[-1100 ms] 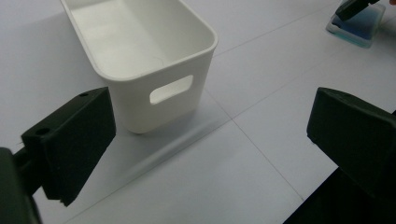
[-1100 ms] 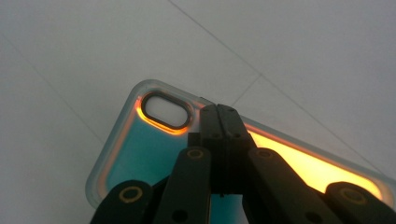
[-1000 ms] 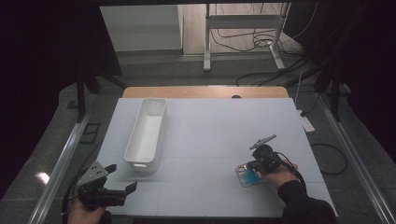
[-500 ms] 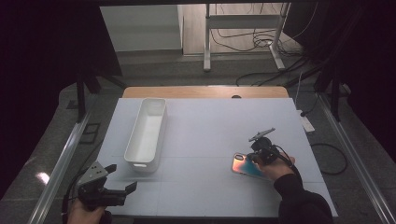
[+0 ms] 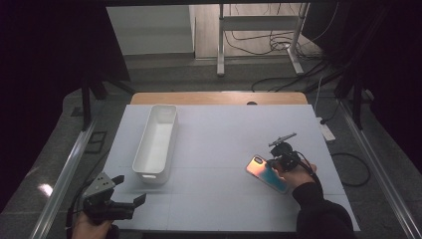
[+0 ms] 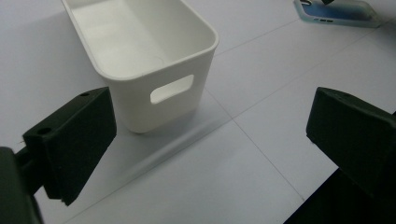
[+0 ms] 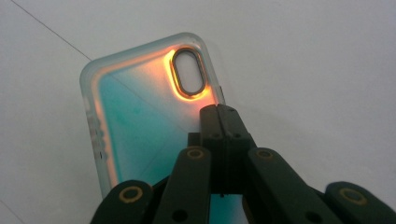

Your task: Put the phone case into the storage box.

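A translucent phone case (image 5: 266, 173), teal with an orange glow around its camera cut-out, is at the right of the white table. My right gripper (image 5: 272, 166) is shut, its jaws pinching the case's edge beside the cut-out. In the right gripper view the closed jaw tips (image 7: 224, 119) meet over the right rim of the case (image 7: 140, 116). My left gripper (image 5: 130, 188) hangs open at the table's near left corner with nothing between its jaws. It (image 6: 210, 135) faces the handle end of the white bin (image 6: 140, 107), and the case (image 6: 336, 9) lies far beyond.
The long white bin (image 5: 171, 134) stands empty at the left of the table (image 5: 224, 129), running away from me. A wooden strip edges the far side. Metal rails flank both sides, and cables lie on the floor beyond.
The right gripper has carried the phone case a little left and away, tipping it so more of its orange and teal face shows. The left gripper has stayed put.
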`<state>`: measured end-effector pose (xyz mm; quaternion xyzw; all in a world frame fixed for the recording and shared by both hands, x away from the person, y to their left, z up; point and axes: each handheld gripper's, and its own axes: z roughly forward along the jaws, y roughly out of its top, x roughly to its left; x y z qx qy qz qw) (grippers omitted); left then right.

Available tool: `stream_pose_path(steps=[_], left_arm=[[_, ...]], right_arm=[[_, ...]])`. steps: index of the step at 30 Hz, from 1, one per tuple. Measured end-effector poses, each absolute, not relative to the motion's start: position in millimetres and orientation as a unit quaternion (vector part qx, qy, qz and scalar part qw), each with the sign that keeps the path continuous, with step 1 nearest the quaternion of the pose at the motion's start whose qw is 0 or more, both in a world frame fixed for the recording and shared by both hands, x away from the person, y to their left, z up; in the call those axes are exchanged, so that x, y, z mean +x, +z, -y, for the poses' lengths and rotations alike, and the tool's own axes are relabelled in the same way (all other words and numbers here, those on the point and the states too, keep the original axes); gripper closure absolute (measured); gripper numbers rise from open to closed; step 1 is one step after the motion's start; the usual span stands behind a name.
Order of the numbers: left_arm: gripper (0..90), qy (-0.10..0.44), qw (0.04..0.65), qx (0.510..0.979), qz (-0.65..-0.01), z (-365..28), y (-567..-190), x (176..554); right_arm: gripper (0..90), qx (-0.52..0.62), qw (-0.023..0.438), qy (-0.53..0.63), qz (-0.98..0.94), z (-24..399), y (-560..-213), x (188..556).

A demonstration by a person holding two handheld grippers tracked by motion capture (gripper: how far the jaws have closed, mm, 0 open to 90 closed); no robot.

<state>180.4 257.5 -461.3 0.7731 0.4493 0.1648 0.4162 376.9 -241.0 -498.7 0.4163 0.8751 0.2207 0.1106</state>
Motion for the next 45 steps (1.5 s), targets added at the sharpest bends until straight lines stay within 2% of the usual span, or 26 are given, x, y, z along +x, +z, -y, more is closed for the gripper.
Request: stream_pose_path(steps=[17, 35, 45], left_arm=[[2.6, 0.164, 0.416, 0.772, -0.451, -256.9, -461.3, 180.9], [2.6, 0.165, 0.416, 0.773, -0.45, -256.7, -461.3, 180.9], [2.6, 0.165, 0.416, 0.773, -0.45, -256.9, -461.3, 180.9]], right_arm=[[89.5, 0.373, 0.059, 0.205, -0.903, 248.1, -493.7, 333.9], [89.5, 0.35, 0.043, 0.202, -0.914, 229.7, -496.5, 325.5], [89.5, 0.34, 0.048, 0.203, -0.917, 224.1, -496.3, 324.0]])
